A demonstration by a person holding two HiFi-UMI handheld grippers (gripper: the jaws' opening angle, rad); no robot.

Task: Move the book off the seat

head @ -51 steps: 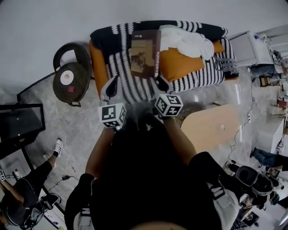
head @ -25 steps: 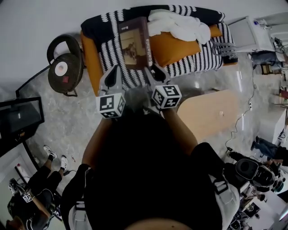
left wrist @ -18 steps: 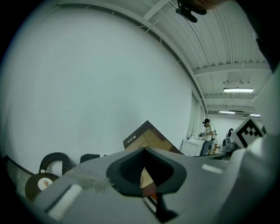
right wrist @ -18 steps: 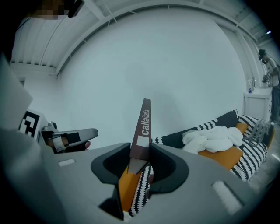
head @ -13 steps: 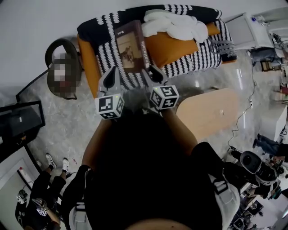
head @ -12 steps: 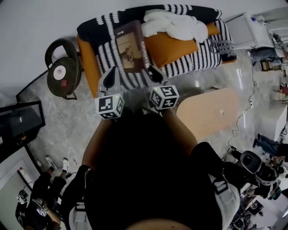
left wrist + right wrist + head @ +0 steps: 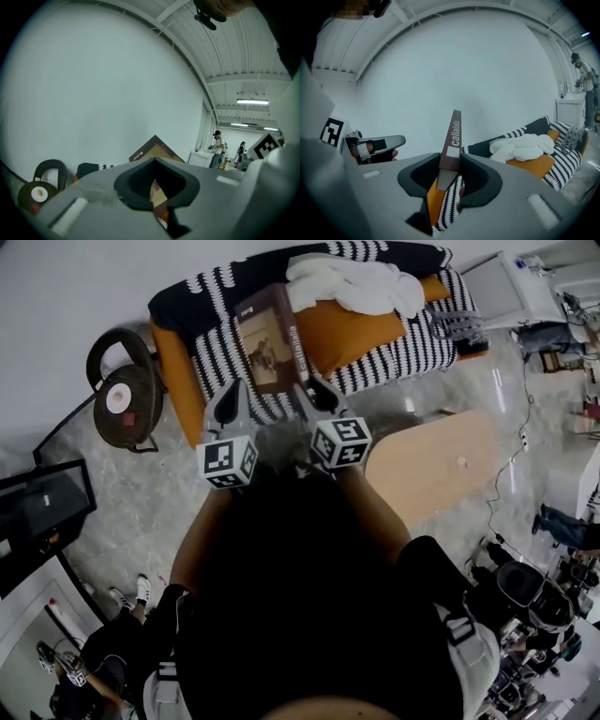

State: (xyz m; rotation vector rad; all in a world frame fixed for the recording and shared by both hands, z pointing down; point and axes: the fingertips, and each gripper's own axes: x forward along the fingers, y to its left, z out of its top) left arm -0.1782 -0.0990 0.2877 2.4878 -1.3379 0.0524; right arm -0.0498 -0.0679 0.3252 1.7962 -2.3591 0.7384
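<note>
You are holding the brown hardcover book (image 7: 272, 338) raised above the left end of the orange sofa (image 7: 352, 334) with its black-and-white striped throw (image 7: 405, 352), right claw (image 7: 311, 392) clamping the spine to keep it clear. Left claw (image 7: 235, 397) is hovering at the near-left corner, likely steadying; grip unclear.

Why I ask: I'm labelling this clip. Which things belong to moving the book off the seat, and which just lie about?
Job: book, orange seat, right hand-held gripper shut on the book's spine, left hand-held gripper beside it.
Lying about: white cloth, dark round stool, wooden table.
</note>
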